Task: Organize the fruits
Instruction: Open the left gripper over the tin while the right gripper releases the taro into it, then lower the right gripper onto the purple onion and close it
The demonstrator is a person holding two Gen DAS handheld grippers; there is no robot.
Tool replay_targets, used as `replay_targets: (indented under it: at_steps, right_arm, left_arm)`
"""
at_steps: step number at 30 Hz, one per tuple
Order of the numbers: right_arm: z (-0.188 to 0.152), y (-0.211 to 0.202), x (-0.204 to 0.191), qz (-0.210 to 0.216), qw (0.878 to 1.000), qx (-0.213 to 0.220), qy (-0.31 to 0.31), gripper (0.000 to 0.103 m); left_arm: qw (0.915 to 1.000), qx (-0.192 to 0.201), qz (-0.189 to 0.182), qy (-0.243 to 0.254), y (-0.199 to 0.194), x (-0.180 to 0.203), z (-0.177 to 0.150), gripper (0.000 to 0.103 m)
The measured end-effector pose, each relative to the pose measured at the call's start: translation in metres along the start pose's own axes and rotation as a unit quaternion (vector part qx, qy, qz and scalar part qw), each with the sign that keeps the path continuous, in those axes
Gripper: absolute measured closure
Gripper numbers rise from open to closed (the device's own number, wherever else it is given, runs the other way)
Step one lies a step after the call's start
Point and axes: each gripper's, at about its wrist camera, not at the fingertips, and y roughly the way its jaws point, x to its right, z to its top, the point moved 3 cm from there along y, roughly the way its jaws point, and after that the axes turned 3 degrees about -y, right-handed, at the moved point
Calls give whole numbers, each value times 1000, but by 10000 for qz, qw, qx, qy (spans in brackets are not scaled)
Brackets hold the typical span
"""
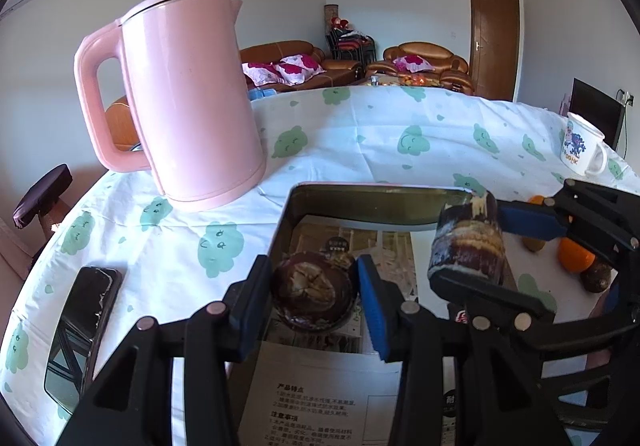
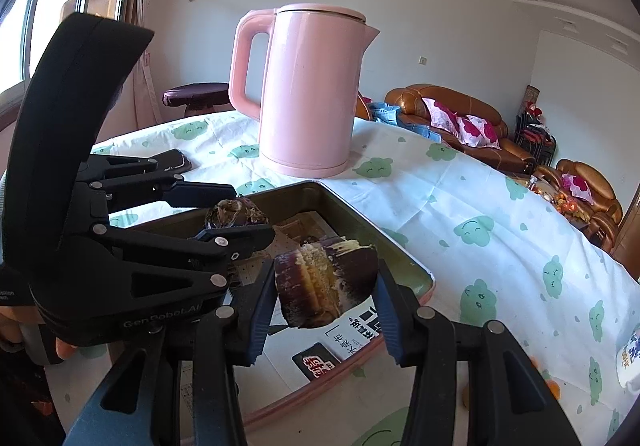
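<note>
My left gripper (image 1: 314, 278) is shut on a round dark purple-brown fruit (image 1: 312, 298), held just above the paper-lined metal tray (image 1: 360, 201). In the right wrist view that same left gripper (image 2: 236, 213) and its fruit (image 2: 228, 210) hang over the tray's far left corner. My right gripper (image 2: 326, 278) is shut on a second dark purple fruit (image 2: 324, 286) with a pale, flaky patch, over the tray (image 2: 404, 250). The left wrist view shows the right gripper (image 1: 476, 246) at the tray's right side with that fruit (image 1: 466, 246).
A pink kettle (image 1: 188, 93) (image 2: 312, 85) stands behind the tray. A phone (image 1: 84, 330) lies at the left. An orange (image 1: 574, 256), a brown fruit (image 1: 596, 278) and a small kiwi-like fruit (image 1: 534, 244) lie right of the tray. A printed mug (image 1: 582, 145) stands far right.
</note>
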Motion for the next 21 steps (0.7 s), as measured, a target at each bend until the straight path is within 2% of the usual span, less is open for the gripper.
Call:
replay_targets:
  at_steps: [7,9,10,12,13,14,18,21]
  right_arm:
    - [-4,7,2,-20,9998,-142,101,54]
    - [-5,6,4,-90,9997,-171,134,47]
    - [-6,4,5,-168,9996,-157,148,42]
    - [-8,-6,9,-212,9995,-97,218,40]
    - [-10,-13,11,-232,9994,-56,254,40]
    - [-13,-22,14,-301,9991,-15,293,40]
    - [-30,-62,33,-578,9970,113,509,39]
    - [-51,-95,56,-1001,9923,144,720,37]
  left_arm:
    - [10000,-13,52,-27,2,0,-2,57]
    - [9999,18,105,-2,1,1,-3,56]
    - [9999,36,105,-6,-1,1,-3,53]
    - [9998,134,86,-73,-10,1,-4,38]
    - [9996,232,101,-99,-16,2,-4,26]
    - [9992,352,107,-121,-23,4,-3,20]
    - [9975,664,-153,-181,-50,20,0,18]
    - [9959,841,-329,-66,-64,44,0,14]
